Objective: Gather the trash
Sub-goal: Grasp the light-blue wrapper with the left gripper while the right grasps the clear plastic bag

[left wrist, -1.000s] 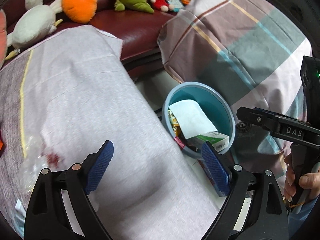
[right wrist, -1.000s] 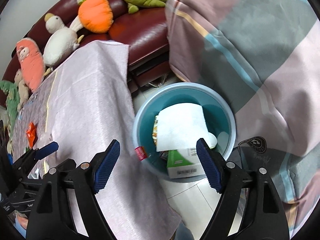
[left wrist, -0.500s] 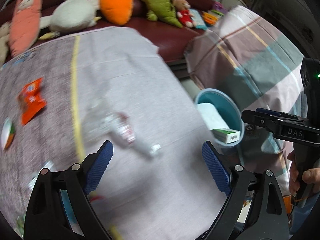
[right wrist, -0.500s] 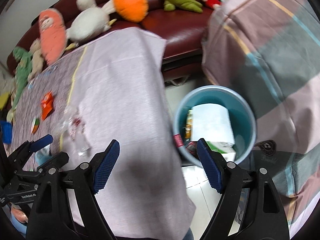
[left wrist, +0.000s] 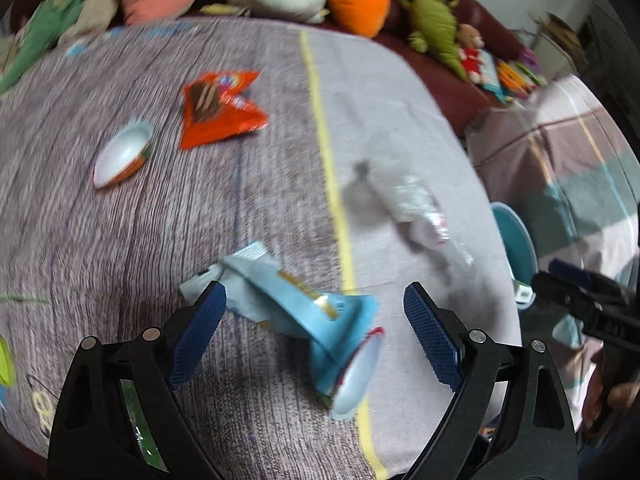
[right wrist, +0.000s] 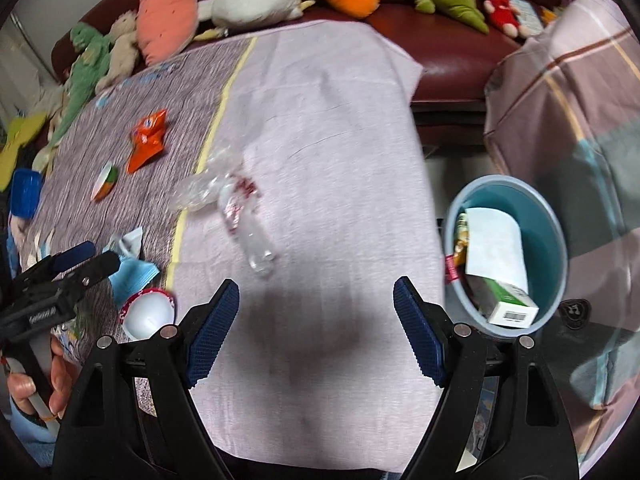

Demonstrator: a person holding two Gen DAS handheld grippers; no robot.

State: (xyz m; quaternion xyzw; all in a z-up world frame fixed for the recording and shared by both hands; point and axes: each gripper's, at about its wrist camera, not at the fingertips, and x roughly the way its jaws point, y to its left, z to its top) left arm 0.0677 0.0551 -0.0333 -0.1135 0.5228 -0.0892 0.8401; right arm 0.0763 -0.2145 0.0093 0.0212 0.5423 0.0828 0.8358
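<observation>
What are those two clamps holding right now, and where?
Nothing. The left gripper hangs open above a light blue wrapper; the right gripper is open over bare cloth.

Both the left gripper (left wrist: 312, 320) and right gripper (right wrist: 316, 320) angle downward, jaws apart.

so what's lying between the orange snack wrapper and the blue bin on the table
A crushed clear plastic bottle, on the pale cloth between the orange snack wrapper and the blue bin; the right wrist view shows it.

A light blue wrapper (left wrist: 304, 308) lies crumpled near the worktop's front edge. An orange snack packet (left wrist: 218, 106) and a small white-lined cup (left wrist: 122, 154) lie farther back. A clear crushed bottle (right wrist: 232, 208) lies mid-worktop. The blue bin (right wrist: 554, 240) stands beyond the right edge, holding paper and a carton.
</observation>
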